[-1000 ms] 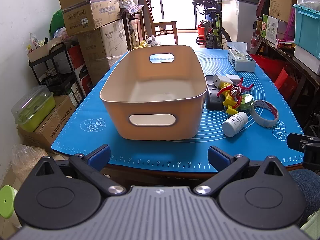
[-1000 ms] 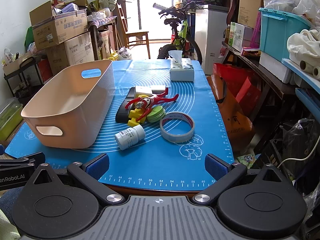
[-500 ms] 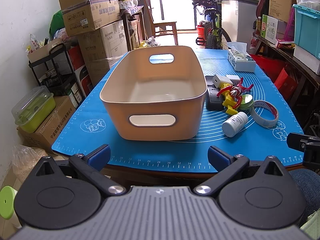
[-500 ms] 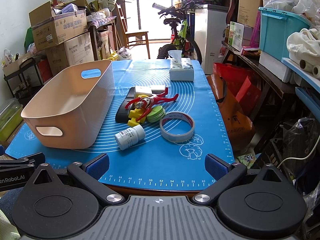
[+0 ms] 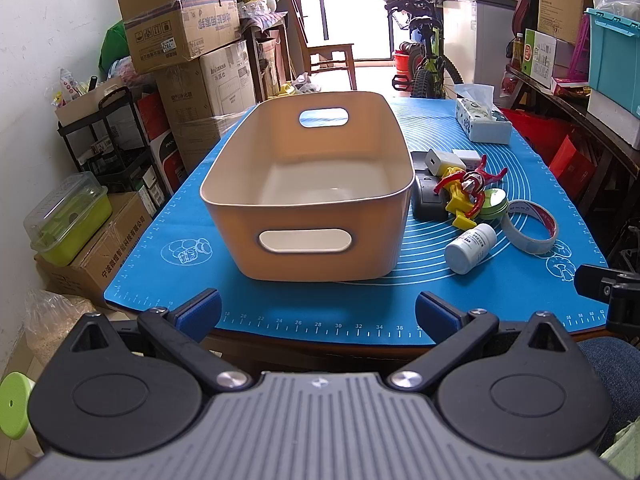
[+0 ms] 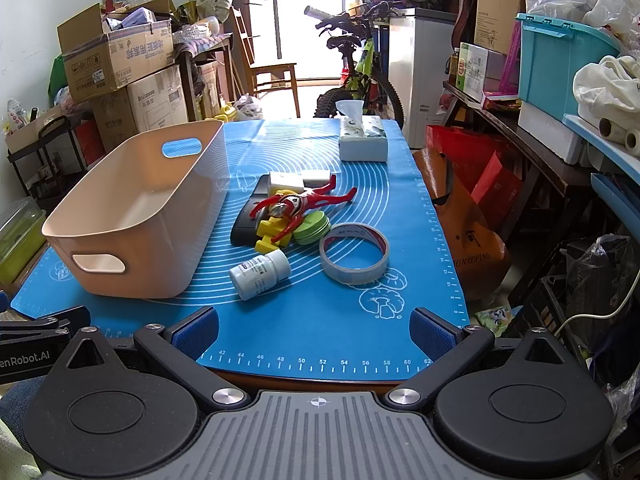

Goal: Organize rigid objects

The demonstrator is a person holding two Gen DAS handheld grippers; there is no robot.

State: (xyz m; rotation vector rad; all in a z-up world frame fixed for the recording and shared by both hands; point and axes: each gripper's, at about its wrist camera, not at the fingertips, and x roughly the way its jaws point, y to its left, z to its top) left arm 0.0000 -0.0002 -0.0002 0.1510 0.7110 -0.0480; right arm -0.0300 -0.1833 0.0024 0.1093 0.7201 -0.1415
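Both tongs gape wide and hold nothing: left gripper point(image 5: 318, 310) faces the empty beige bin point(image 5: 308, 184); right gripper point(image 6: 314, 330) faces the white bottle point(image 6: 260, 274) and tape roll point(image 6: 354, 258), at its 12 o'clock

I see a big bin point(image 5: 308, 216) on the left of the mat point(image 5: 352, 320). Right of it lie the small things in a heap: a toy figure point(image 6: 298, 206) on a flat box point(image 6: 246, 228), then a bottle point(image 6: 260, 274) on its side nearer me, with a tape ring point(image 6: 354, 258) to its right. Far behind sits a tissue box point(image 6: 363, 142).
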